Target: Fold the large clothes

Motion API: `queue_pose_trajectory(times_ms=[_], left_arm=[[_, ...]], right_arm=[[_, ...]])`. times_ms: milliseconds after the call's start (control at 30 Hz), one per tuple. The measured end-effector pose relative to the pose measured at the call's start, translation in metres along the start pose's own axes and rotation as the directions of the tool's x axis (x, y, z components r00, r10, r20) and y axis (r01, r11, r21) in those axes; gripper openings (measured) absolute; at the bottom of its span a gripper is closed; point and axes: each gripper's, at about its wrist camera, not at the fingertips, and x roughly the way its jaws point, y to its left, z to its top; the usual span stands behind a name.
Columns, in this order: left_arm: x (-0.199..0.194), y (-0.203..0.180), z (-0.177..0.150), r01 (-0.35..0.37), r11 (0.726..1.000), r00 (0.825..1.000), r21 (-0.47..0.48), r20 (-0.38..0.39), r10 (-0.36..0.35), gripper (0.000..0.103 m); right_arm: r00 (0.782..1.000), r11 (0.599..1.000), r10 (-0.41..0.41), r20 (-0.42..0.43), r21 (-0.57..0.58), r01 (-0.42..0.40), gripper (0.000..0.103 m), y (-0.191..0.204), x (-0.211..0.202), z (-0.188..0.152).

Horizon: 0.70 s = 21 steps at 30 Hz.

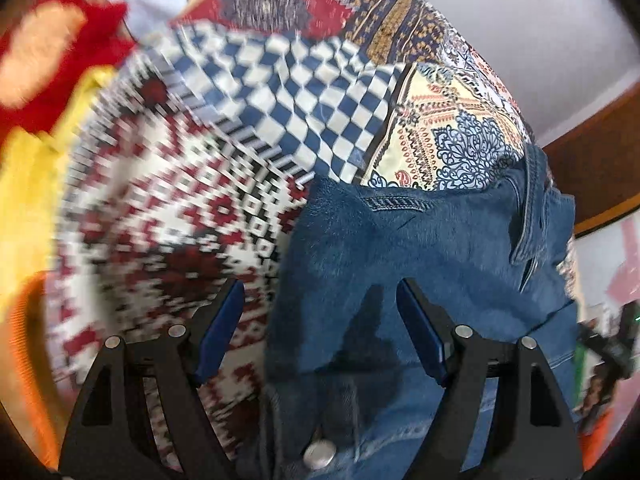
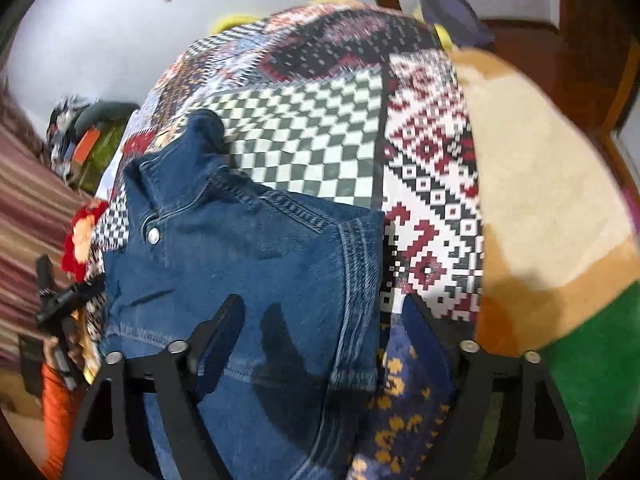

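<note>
A blue denim garment (image 1: 420,248) lies folded on a patchwork bedspread (image 1: 168,200). In the left wrist view my left gripper (image 1: 320,320) hovers over the garment's left edge, jaws wide apart, nothing pinched between its blue pads (image 1: 218,328). A metal button (image 1: 320,454) shows near the bottom. In the right wrist view the denim garment (image 2: 248,248) lies with its collar end far left. My right gripper (image 2: 324,328) is open above its right seam, with the cloth under the jaws and not clamped. The left gripper (image 2: 56,312) shows at the left edge, held by a hand with an orange sleeve.
A large cream, brown and green plush (image 2: 540,200) lies to the right of the garment. Red and yellow soft things (image 1: 44,64) sit at the left. A wooden bed frame (image 1: 592,168) runs behind. A cluttered pile (image 2: 92,140) and striped cloth (image 2: 24,208) lie off the bed.
</note>
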Motion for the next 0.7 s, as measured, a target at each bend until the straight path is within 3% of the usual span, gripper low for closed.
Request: queue_pose_trajectory(times_ms=[33, 100, 133, 200, 233, 267, 400, 567, 700], left_arm=[[0.008, 0.002, 0.003, 0.032, 0.999, 0.999, -0.015, -0.014, -0.032, 0.075], [0.016, 0.004, 0.006, 0.048, 0.998, 0.999, -0.031, -0.021, -0.049, 0.05], [0.02, 0.006, 0.009, 0.04, 0.998, 0.999, -0.045, -0.02, -0.041, 0.044], [0.022, 0.01, 0.011, 0.053, 0.995, 0.999, -0.08, 0.002, -0.053, 0.023], [0.021, 0.01, 0.012, 0.065, 0.994, 0.998, -0.089, 0.012, -0.064, 0.019], [0.019, 0.009, 0.013, 0.065, 0.994, 0.998, -0.089, 0.025, -0.063, 0.016], [-0.001, -0.008, 0.013, -0.044, 0.999, 0.994, -0.022, 0.096, 0.046, 0.01], [-0.048, -0.018, 0.019, -0.126, 0.992, 0.968, 0.017, 0.222, 0.119, 0.009], [-0.062, -0.015, 0.033, -0.185, 0.983, 0.951, 0.015, 0.254, 0.175, 0.008]], right_arm=[[1.0, 1.0, 0.015, -0.017, 0.012, -0.015, 0.061, -0.003, 0.007, 0.001], [0.999, 0.999, 0.046, -0.023, 0.026, -0.045, 0.048, -0.006, 0.017, 0.002], [0.999, 0.999, 0.05, -0.018, 0.022, -0.049, 0.039, -0.005, 0.019, 0.002], [0.999, 0.999, 0.045, 0.018, 0.012, -0.045, 0.029, -0.001, 0.019, 0.004], [0.998, 0.999, 0.046, 0.033, -0.008, -0.046, 0.021, 0.003, 0.017, 0.006], [0.998, 0.999, 0.045, 0.045, -0.033, -0.043, 0.017, 0.008, 0.016, 0.009], [0.996, 0.992, 0.021, 0.082, -0.125, -0.011, 0.013, 0.031, 0.014, 0.028], [0.991, 0.968, 0.007, 0.136, -0.248, 0.027, 0.012, 0.07, 0.011, 0.067], [0.978, 0.94, -0.007, 0.208, -0.333, 0.077, 0.012, 0.102, 0.01, 0.098]])
